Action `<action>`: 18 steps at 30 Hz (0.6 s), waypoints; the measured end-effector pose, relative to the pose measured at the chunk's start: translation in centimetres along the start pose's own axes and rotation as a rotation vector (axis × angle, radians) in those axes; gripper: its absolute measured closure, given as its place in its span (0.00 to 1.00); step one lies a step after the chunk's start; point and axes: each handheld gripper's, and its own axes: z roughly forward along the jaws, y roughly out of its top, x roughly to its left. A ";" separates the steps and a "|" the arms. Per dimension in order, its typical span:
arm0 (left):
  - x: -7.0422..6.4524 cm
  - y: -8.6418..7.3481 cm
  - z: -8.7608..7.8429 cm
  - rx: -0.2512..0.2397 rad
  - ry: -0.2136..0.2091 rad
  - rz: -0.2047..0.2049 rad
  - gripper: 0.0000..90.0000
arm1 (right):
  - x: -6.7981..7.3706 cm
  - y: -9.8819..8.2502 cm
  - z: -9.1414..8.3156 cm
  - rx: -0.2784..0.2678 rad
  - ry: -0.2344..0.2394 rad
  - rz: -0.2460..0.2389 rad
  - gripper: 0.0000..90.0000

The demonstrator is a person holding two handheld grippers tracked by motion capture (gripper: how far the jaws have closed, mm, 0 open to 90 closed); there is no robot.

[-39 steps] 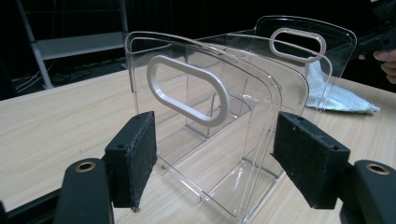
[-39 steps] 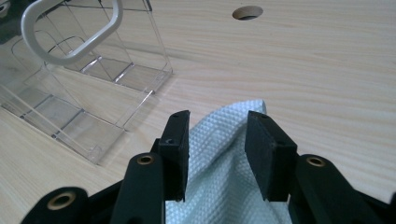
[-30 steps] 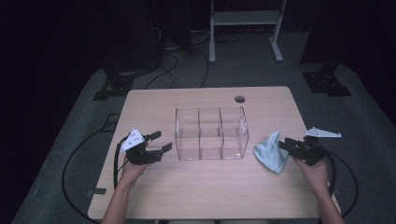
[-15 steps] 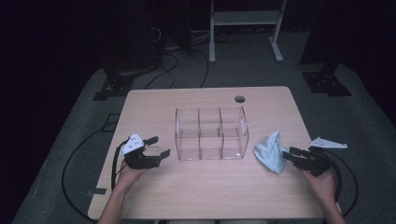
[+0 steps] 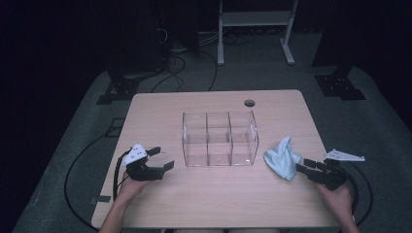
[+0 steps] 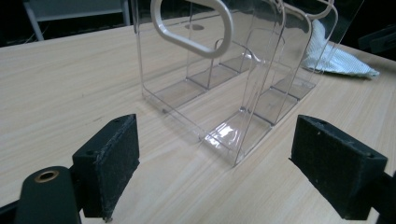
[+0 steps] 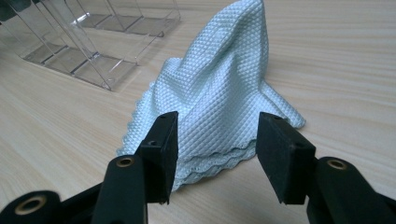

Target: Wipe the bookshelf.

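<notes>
My left gripper point(image 5: 163, 159) sits at the near left of the table point(image 5: 160, 109), held low over the wood and pointing right toward the clear organizer point(image 5: 219, 140). Its jaws have just been opening and now stand wide, with nothing between them; in the left gripper view the two black pads point(image 6: 109, 163) frame bare tabletop, and the organizer's near corner lies just beyond them, not touched.

The clear organizer stands upright in the middle of the table, a see-through box split by thin walls into compartments, all of them bare as far as I can see. In the left gripper view a white oval handle loop point(image 6: 194, 25) shows at the top of its end wall.

To the right of the organizer, near it but apart, the light blue cloth point(image 5: 283, 158) lies bunched on the table, one corner standing up in a peak and its folded layers spread flat at the near edge.

My right gripper point(image 5: 303, 168) is at the near right, pointing left at the cloth. Its jaws have just been opening too and stand about half apart; in the right gripper view the cloth point(image 7: 219, 93) begins just beyond the pads point(image 7: 161, 144), which do not press on it.
</notes>
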 end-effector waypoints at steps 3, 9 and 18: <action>-0.1 -0.5 -0.1 0.018 -0.001 -0.002 0.14 | 0.1 -0.2 -0.1 0.003 0.004 -0.001 0.52; -0.3 -1.3 -0.2 0.035 -0.011 -0.006 0.14 | 0.6 -0.8 -0.3 0.010 0.005 -0.013 0.49; -0.3 -2.4 -0.3 0.047 0.002 -0.025 0.13 | 0.8 -1.4 -0.4 -0.007 0.008 -0.014 0.46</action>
